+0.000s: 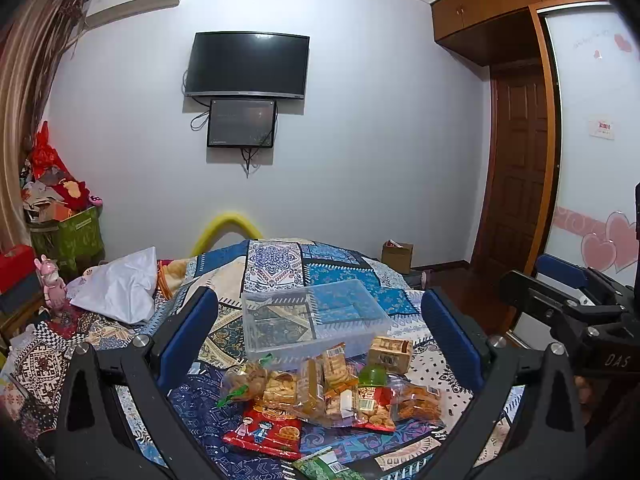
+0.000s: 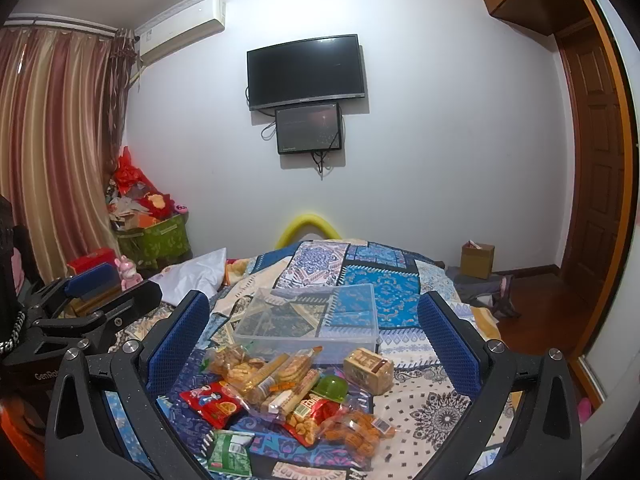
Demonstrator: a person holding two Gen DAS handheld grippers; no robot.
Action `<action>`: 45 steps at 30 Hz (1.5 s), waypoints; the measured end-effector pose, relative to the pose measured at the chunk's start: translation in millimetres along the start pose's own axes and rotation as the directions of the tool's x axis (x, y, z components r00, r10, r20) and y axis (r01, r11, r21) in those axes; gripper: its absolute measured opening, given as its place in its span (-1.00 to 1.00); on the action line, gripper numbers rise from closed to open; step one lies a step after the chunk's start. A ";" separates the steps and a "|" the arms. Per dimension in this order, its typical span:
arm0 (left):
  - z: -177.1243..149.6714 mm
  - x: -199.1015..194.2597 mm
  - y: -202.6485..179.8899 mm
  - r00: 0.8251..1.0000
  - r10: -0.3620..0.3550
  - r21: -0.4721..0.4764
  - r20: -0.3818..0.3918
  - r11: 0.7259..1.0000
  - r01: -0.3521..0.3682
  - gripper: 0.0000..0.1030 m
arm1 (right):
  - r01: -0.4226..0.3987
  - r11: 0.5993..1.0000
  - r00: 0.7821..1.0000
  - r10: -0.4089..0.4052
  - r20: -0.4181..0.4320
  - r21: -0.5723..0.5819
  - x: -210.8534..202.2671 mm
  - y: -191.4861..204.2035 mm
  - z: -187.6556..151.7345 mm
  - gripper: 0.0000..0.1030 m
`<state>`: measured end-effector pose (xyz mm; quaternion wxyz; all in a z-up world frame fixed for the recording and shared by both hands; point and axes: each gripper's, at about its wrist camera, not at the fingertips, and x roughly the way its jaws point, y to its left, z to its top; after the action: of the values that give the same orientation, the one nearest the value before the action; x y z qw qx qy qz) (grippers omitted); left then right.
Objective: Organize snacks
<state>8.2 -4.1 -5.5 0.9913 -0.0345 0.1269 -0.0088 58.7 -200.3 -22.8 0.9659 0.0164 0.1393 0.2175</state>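
Note:
A pile of snack packets (image 1: 328, 392) (image 2: 288, 392) lies on a patterned bedspread (image 1: 280, 264), just in front of a clear plastic box (image 1: 312, 320) (image 2: 308, 316) with nothing in it. The pile holds clear biscuit packs, a red packet (image 1: 264, 432) (image 2: 212, 400), a green jelly cup (image 1: 372, 374) (image 2: 330, 388), a brown carton (image 1: 390, 354) (image 2: 368, 370) and a green packet (image 2: 230, 450). My left gripper (image 1: 320, 328) is open above the pile, holding nothing. My right gripper (image 2: 314, 328) is open too, also holding nothing.
A white pillow (image 1: 120, 288) and a pink toy (image 1: 52, 280) lie at the bed's left. A cardboard box (image 2: 476, 260) stands on the wooden floor at the right, by a door (image 2: 596, 168). Screens (image 1: 248, 66) hang on the far wall.

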 end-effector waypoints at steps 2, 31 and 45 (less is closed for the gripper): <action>0.0 0.1 -0.1 1.000 -0.001 0.000 0.000 1.000 0.001 1.00 | 0.000 1.000 1.000 0.000 -0.001 0.001 0.0 0.1 0.2 1.00; 0.0 2.5 -2.0 1.000 -0.004 0.000 -0.006 1.000 0.004 1.00 | -0.006 1.000 1.000 0.006 -0.007 0.002 2.0 0.3 -2.6 1.00; -27.3 47.2 18.4 0.986 -0.014 -0.024 -0.164 1.000 0.010 1.00 | 0.030 0.999 0.990 -0.024 -0.138 0.035 40.4 -26.1 -27.8 1.00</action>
<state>47.1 11.3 -45.0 0.9770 -0.0458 0.2077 -0.0162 96.8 -207.5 -62.5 0.9564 0.0172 0.2099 0.2024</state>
